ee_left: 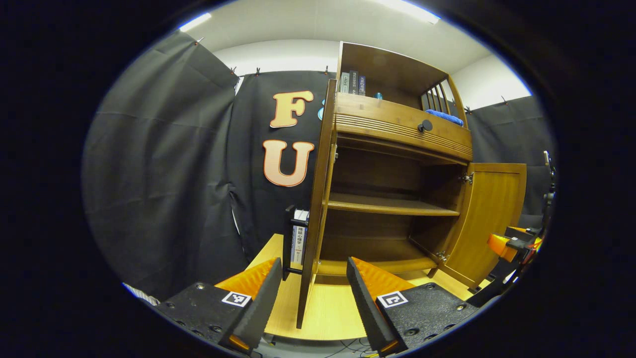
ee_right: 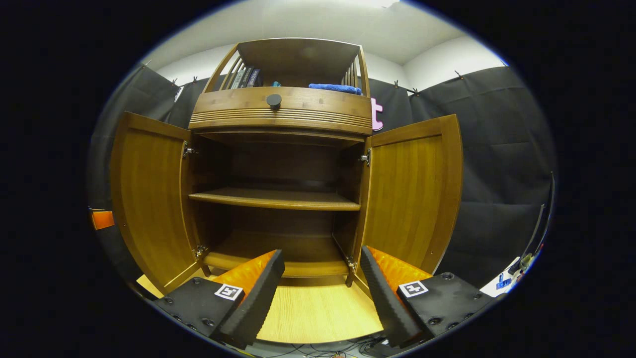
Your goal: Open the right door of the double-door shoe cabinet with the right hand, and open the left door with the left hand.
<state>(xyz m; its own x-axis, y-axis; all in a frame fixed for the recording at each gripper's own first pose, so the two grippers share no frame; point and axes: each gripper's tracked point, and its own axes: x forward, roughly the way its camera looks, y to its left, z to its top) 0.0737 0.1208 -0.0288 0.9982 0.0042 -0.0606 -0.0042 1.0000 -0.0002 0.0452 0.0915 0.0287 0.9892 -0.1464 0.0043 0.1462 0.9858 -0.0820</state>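
In the left gripper view, the left gripper [ee_left: 314,291] has its jaws wide apart, holding nothing; the edge of the cabinet's [ee_left: 397,129] left door [ee_left: 318,199] stands between them, touching neither. The right door [ee_left: 489,219] is swung open.

In the right gripper view, the right gripper [ee_right: 323,288] is spread and empty before the cabinet [ee_right: 280,112] on the bench [ee_right: 318,313], with both doors open beside the inner shelf [ee_right: 273,199].

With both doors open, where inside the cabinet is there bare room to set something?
Both compartments look bare: the middle shelf and the cabinet floor, between the left door and right door. The top shelf is crowded: books, blue cloth.
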